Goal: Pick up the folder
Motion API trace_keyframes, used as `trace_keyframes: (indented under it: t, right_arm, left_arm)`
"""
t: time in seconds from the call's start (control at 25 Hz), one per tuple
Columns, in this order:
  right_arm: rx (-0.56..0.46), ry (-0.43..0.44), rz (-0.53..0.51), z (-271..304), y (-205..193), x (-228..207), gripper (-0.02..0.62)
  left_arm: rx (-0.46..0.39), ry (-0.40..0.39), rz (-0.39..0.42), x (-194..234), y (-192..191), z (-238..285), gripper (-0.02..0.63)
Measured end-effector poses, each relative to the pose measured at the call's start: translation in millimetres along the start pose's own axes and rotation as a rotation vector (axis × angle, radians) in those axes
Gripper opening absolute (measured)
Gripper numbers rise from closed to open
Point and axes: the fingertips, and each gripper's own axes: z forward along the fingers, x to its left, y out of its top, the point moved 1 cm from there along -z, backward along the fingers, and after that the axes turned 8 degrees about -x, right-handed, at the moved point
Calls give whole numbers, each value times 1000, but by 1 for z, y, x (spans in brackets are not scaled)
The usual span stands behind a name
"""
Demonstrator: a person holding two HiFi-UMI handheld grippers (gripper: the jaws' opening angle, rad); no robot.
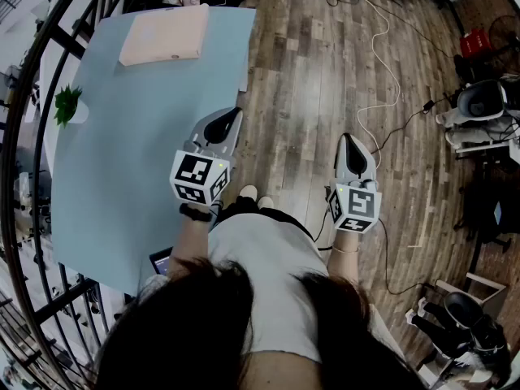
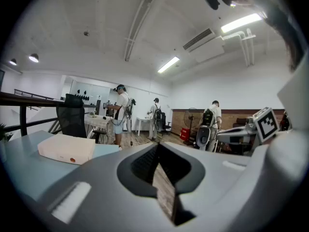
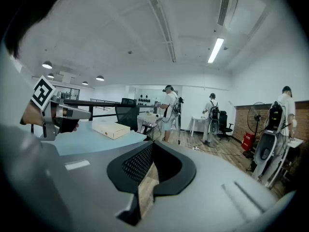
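A pale, pinkish folder [image 1: 162, 35] lies flat at the far end of the light-blue table [image 1: 122, 177]. In the left gripper view the folder [image 2: 67, 148] sits to the left, well ahead of the jaws. The right gripper view shows the folder [image 3: 114, 129] far off on the left. My left gripper [image 1: 223, 124] hovers over the table's right edge, shut and empty. Over the wooden floor to the right of the table, my right gripper [image 1: 351, 149] is also shut with nothing in it. Both grippers are far from the folder.
A small green plant [image 1: 67, 104] stands at the table's left edge, with a black railing [image 1: 24, 96] beyond it. A dark device [image 1: 161, 260] lies at the near table edge. A white cable [image 1: 378, 71] runs across the floor. A black office chair [image 2: 72, 117] and several people [image 2: 120, 112] stand beyond the table.
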Motion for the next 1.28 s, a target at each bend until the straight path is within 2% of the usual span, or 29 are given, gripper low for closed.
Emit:
trace_keyframes:
  t: [0.28,0.48,0.68,0.92,1.28]
  right_arm:
    - [-36,4,46,-14,1,-4,3]
    - [-61,-28,98,-11,-3,-19,6]
    - [-51,2,131,10,-10,-29,81]
    - [-45,23,125,62,-16,-47,87]
    - [-24,71,133,185,-16,-69,87]
  left_arm:
    - [-12,-13,10,-10,4,-7,58]
    - [-19,-4,23,-7,7,-2,58]
    - [-26,7,27,3,7,21,58]
    - [-34,3,15,25,3,76,60]
    - [-41,21,-5,89,10,183,60]
